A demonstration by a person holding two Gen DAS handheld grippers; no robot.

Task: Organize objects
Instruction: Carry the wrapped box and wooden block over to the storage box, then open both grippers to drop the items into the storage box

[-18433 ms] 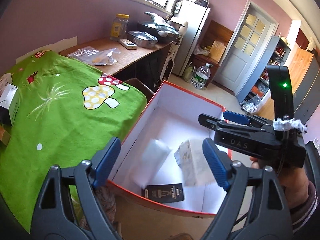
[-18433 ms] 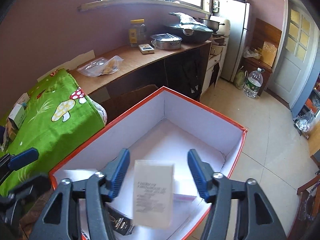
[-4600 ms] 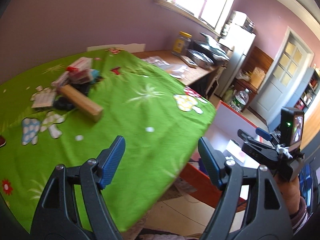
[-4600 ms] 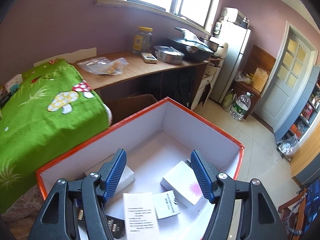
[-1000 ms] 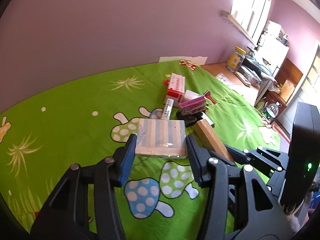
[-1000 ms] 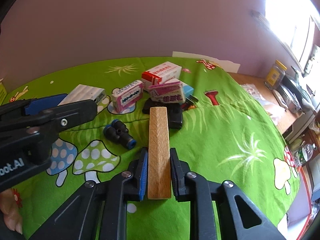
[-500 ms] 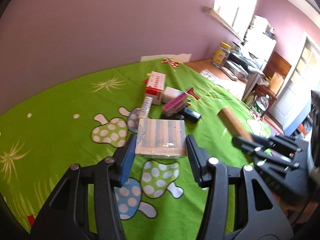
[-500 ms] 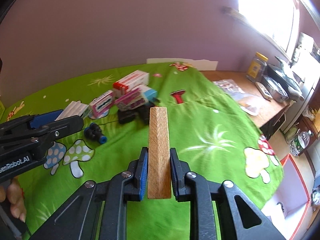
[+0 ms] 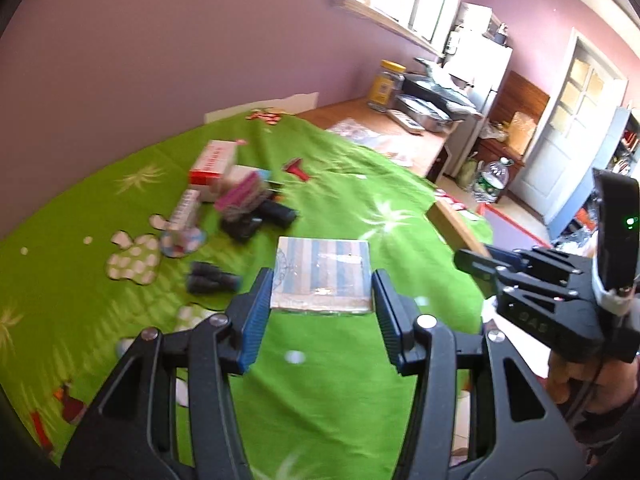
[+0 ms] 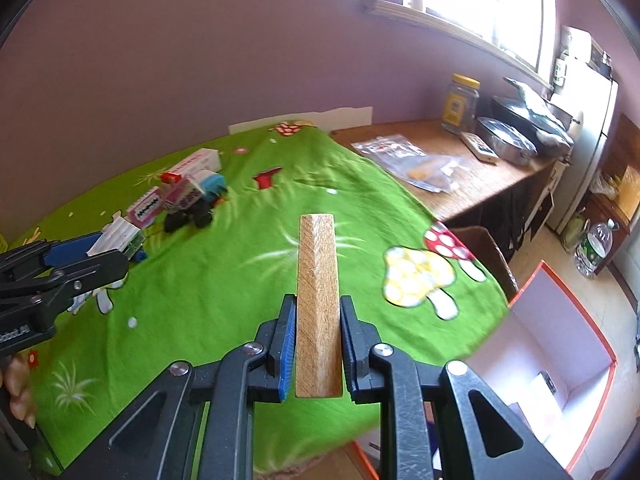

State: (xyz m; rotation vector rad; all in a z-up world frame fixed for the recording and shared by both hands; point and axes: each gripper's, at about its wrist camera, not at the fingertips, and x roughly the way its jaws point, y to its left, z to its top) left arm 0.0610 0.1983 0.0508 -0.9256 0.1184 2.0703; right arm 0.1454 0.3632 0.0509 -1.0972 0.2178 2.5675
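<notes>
The wooden block is squeezed in the right tongs, the striped packet in the left tongs, ready for the far-right box

Jar, fridge, door, water bottle.

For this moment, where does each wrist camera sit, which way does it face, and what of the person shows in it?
Left wrist view: sits behind the left gripper, facing across the green mushroom-print tablecloth toward the door; its jaws hold a blue-striped flat packet; the right gripper and hand show at right.
Right wrist view: sits behind the right gripper, facing the window wall; its jaws clamp a long wooden block; the left gripper shows at left.
Shared: tablecloth, clutter of small boxes, orange-rimmed white box.
</notes>
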